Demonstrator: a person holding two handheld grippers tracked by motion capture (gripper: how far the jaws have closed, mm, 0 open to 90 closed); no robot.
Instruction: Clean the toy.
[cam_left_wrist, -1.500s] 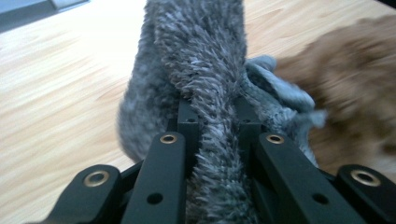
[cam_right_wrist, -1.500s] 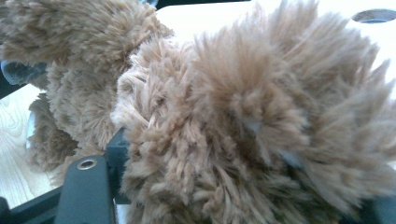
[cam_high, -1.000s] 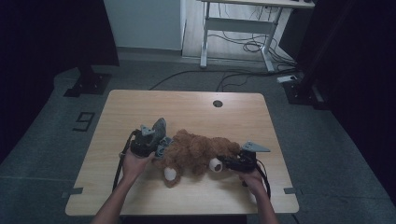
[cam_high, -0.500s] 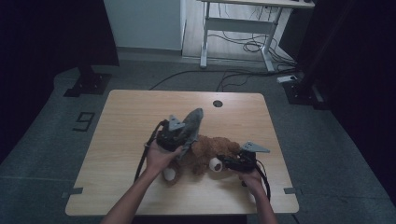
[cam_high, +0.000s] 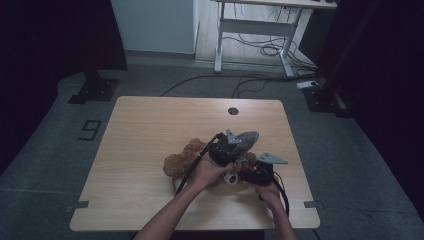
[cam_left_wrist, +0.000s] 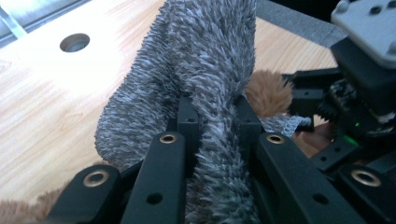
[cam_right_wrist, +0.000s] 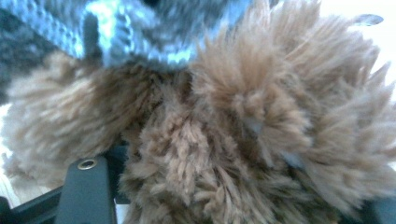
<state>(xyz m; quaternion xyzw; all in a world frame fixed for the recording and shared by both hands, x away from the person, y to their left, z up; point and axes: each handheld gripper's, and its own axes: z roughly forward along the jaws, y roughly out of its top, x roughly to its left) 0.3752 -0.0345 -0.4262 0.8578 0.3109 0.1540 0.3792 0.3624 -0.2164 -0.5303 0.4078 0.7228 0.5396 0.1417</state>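
Observation:
A brown plush toy (cam_high: 177, 162) lies on the wooden table (cam_high: 150, 125), right of centre near the front. My left gripper (cam_high: 239, 143) hovers over the toy's right end, shut on a grey fuzzy piece of fabric (cam_high: 248, 136). In the left gripper view the two jaws (cam_left_wrist: 217, 112) pinch that grey fabric (cam_left_wrist: 205, 70), with brown fur (cam_left_wrist: 266, 91) and the right gripper's black body (cam_left_wrist: 359, 102) just behind. My right gripper (cam_high: 242, 173) sits low at the toy's right side. Its jaws (cam_right_wrist: 233, 191) are closed on brown fur (cam_right_wrist: 261, 130), and the fabric's light knitted edge (cam_right_wrist: 140, 32) hangs above.
A round cable hole (cam_high: 232, 110) sits near the table's far edge. On the floor to the left is a "9" marking (cam_high: 90, 130). A white desk frame with loose cables (cam_high: 260, 45) stands behind, and black stand bases (cam_high: 95, 90) flank the table.
My left gripper has carried the grey fabric rightward and a little upward, from the toy's left side across to its right end beside the right gripper. The right gripper stayed put.

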